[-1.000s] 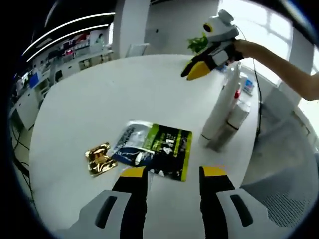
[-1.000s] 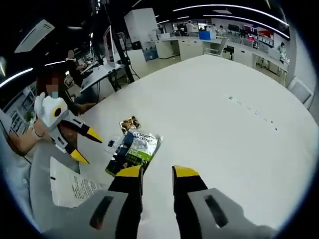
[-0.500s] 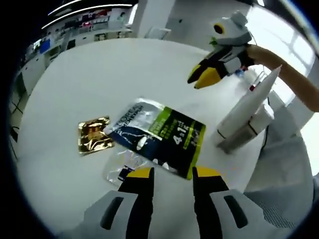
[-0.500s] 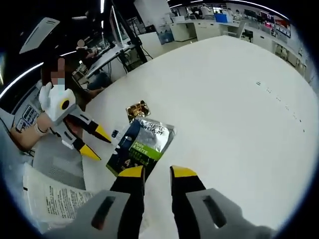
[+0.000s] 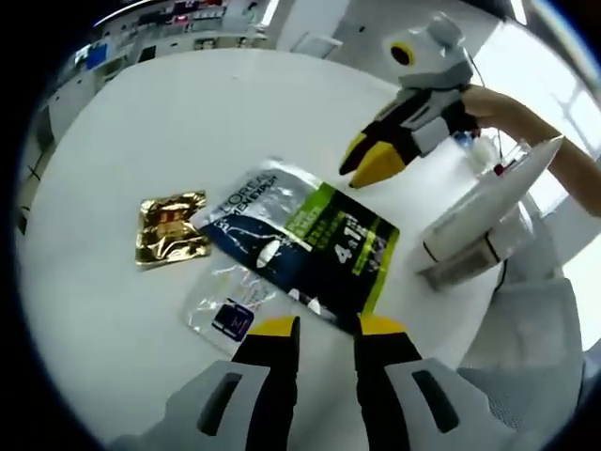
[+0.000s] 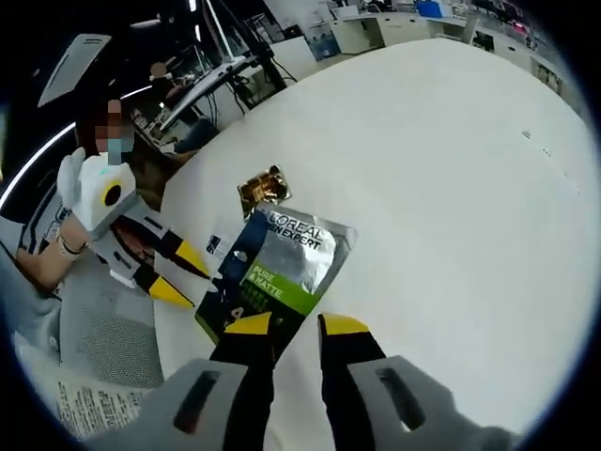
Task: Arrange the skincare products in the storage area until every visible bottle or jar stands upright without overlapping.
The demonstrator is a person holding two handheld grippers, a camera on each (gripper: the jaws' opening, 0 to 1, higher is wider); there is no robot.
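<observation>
A dark blue, silver and green skincare sachet (image 5: 300, 240) lies flat on the white table (image 5: 141, 122), just beyond my left gripper (image 5: 326, 329), whose jaws stand a little apart with nothing between them. A gold sachet (image 5: 169, 228) lies to its left and a small clear sachet (image 5: 230, 305) is partly tucked under it. A tall white bottle (image 5: 493, 193) and a shorter one (image 5: 470, 263) stand together at the right. My right gripper (image 6: 296, 327) hovers over the large sachet (image 6: 282, 268), narrowly open and holding nothing. The gold sachet (image 6: 263, 188) lies beyond it.
A person's hand (image 5: 498, 103) holds the right gripper (image 5: 371, 160) above the large sachet's far edge. The left gripper (image 6: 178, 272) comes in from the left with its jaws spread. A printed sheet (image 6: 84, 399) lies at the lower left. Desks and chairs stand beyond the table.
Both grippers have come closer to the large sachet, which looks bigger in both views. My left gripper's jaws have narrowed. The sachets and bottles have not moved.
</observation>
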